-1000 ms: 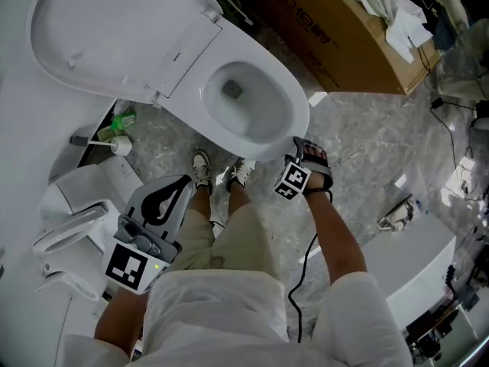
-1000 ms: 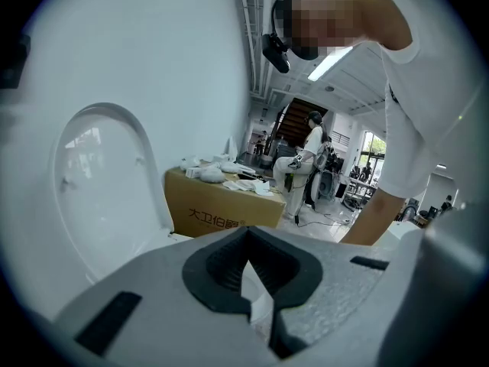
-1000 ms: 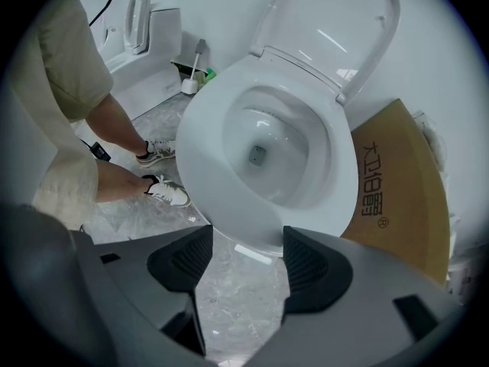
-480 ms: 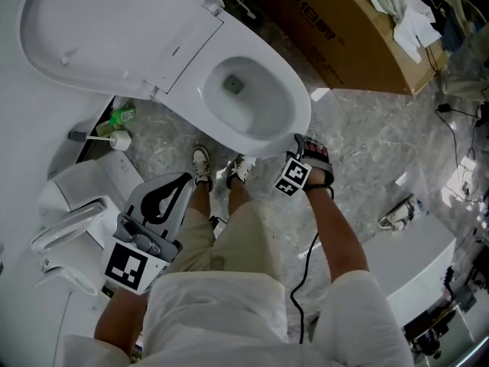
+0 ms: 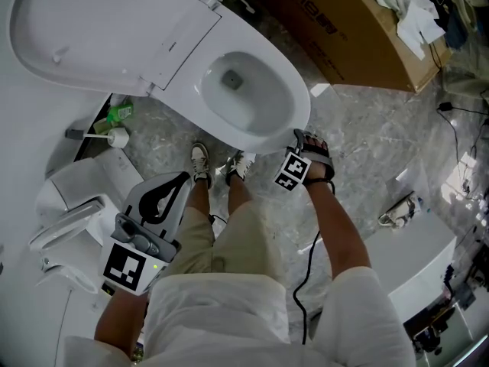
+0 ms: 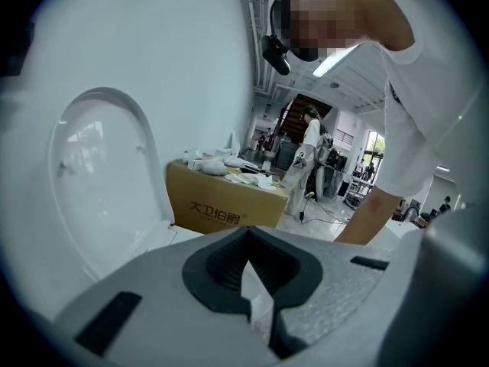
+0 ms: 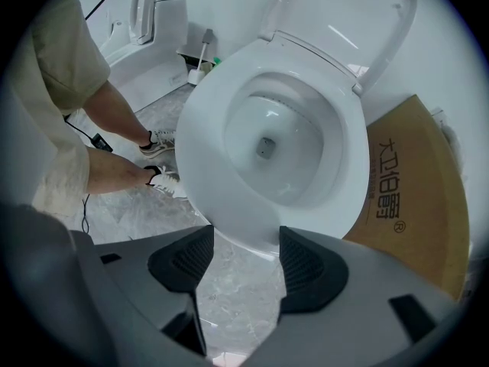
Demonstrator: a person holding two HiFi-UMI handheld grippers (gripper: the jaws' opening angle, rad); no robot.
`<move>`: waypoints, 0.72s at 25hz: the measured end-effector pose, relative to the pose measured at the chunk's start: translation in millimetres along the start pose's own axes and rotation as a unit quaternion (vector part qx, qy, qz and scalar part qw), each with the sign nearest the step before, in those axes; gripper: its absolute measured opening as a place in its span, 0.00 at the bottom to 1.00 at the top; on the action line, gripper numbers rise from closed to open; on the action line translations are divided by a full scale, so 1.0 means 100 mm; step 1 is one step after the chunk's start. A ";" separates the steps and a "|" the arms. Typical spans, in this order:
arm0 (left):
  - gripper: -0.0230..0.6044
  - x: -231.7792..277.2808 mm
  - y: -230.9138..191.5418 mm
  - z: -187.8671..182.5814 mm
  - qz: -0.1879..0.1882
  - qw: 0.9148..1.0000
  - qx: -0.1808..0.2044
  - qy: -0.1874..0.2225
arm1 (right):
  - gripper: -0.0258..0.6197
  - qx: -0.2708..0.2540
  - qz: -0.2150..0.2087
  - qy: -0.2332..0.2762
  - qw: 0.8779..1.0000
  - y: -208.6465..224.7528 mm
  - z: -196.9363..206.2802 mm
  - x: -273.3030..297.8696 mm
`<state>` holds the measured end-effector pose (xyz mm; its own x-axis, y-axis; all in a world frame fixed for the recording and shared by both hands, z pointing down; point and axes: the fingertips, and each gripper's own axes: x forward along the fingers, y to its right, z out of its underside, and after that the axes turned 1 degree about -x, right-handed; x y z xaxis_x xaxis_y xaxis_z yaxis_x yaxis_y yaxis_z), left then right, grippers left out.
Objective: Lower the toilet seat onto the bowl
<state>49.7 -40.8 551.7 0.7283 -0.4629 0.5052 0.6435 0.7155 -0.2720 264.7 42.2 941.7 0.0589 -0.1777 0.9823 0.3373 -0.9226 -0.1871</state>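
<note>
The white toilet bowl [image 5: 248, 98] stands open at the top middle of the head view. Its seat [image 5: 76, 29] is raised and leans back toward the wall at the upper left. The same seat [image 7: 348, 17] stands upright behind the bowl [image 7: 267, 144] in the right gripper view. My right gripper [image 5: 299, 153] points steeply down just off the bowl's front rim; it [image 7: 243, 254] is open with nothing between its pads. My left gripper [image 5: 186, 179] hangs by my left thigh, away from the toilet, and its jaws [image 6: 246, 239] are shut on nothing. It looks toward the raised seat [image 6: 99, 174].
A brown cardboard box [image 5: 359, 37] lies right of the toilet. A toilet brush [image 5: 114, 136] sits at the left of the base, with another white fixture [image 5: 69, 220] further down. My shoes [image 5: 200, 165] stand on the marble floor before the bowl. A cable [image 5: 306, 258] trails down.
My right gripper has sunk a little beside the bowl's front rim. The left gripper has kept its place, and the seat stays raised.
</note>
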 end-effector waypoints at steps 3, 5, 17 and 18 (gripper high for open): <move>0.04 0.01 0.02 0.05 0.001 1.000 -0.003 -0.003 | 0.45 -0.004 -0.002 -0.001 1.000 0.00 0.01 0.04; 0.04 0.01 0.02 0.07 0.000 1.000 -0.004 -0.005 | 0.45 -0.007 -0.003 -0.001 1.000 -0.01 0.01 0.05; 0.04 -0.01 0.01 0.08 -0.004 1.000 -0.003 -0.002 | 0.44 0.002 0.003 -0.013 1.000 0.02 0.05 0.04; 0.04 -0.01 0.01 0.07 -0.004 1.000 -0.003 -0.001 | 0.44 0.010 0.004 -0.019 1.000 0.03 0.07 0.03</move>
<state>48.3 -35.6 556.7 0.7227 -0.4677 0.5089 0.6508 0.7084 -0.2732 273.1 41.0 944.4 0.0962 -0.1712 0.9805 0.3552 -0.9144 -0.1945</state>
